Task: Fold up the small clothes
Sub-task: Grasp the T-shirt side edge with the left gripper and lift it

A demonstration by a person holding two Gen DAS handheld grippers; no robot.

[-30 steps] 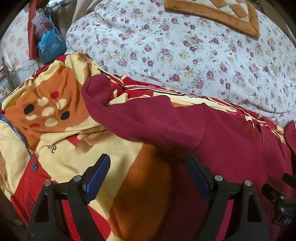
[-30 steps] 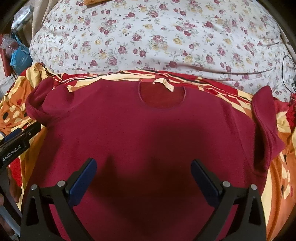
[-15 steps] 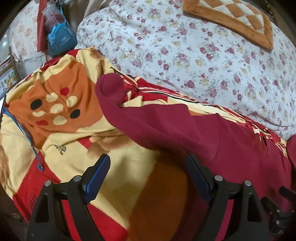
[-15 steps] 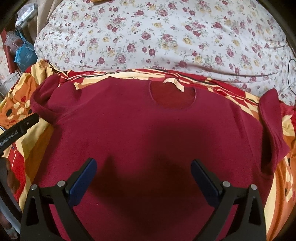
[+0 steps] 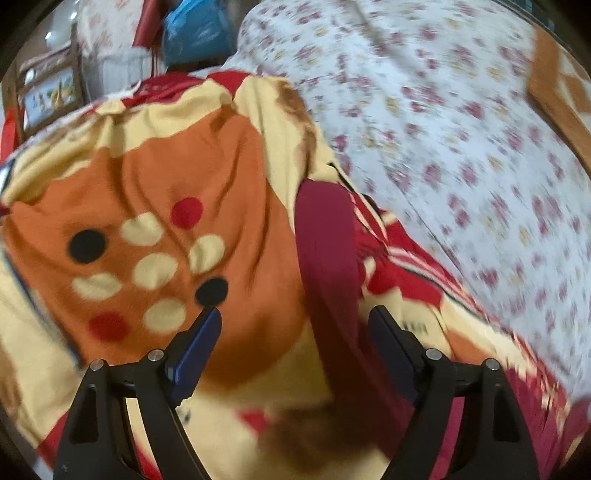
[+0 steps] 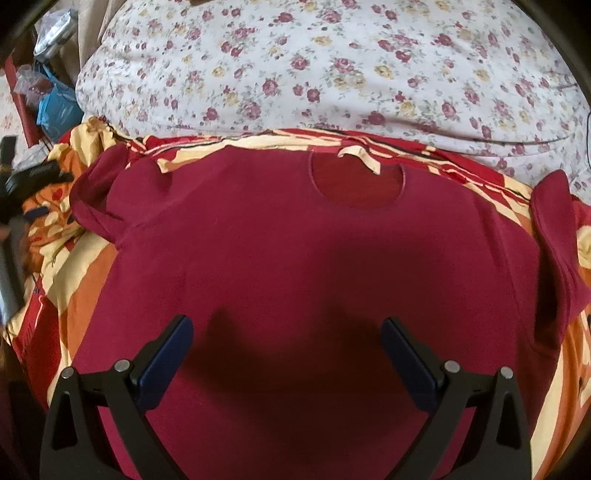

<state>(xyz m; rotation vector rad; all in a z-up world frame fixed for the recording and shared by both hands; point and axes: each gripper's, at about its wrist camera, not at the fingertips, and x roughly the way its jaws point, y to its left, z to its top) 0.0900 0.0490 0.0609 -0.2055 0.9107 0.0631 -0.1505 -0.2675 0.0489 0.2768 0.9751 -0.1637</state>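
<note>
A dark red T-shirt (image 6: 295, 266) lies flat on a patterned blanket (image 6: 77, 273), neck opening (image 6: 356, 184) at the far side and both sleeves bunched. My right gripper (image 6: 286, 332) hovers open over the shirt's middle, nothing between its fingers. In the blurred left wrist view, the shirt's left sleeve (image 5: 327, 251) runs up between the fingers of my left gripper (image 5: 295, 325), which is open and above the cloth; whether it touches I cannot tell. The left gripper's body (image 6: 33, 177) also shows at the left edge of the right wrist view.
A white floral quilt (image 6: 332, 66) rises behind the blanket. A blue bag (image 5: 199, 33) and a framed picture (image 5: 48, 96) stand off the bed's far left. An orange patchwork cushion (image 5: 561, 96) lies on the quilt at right.
The left gripper swept left along the shirt to the left sleeve and rolled. The right gripper stayed over the shirt's middle.
</note>
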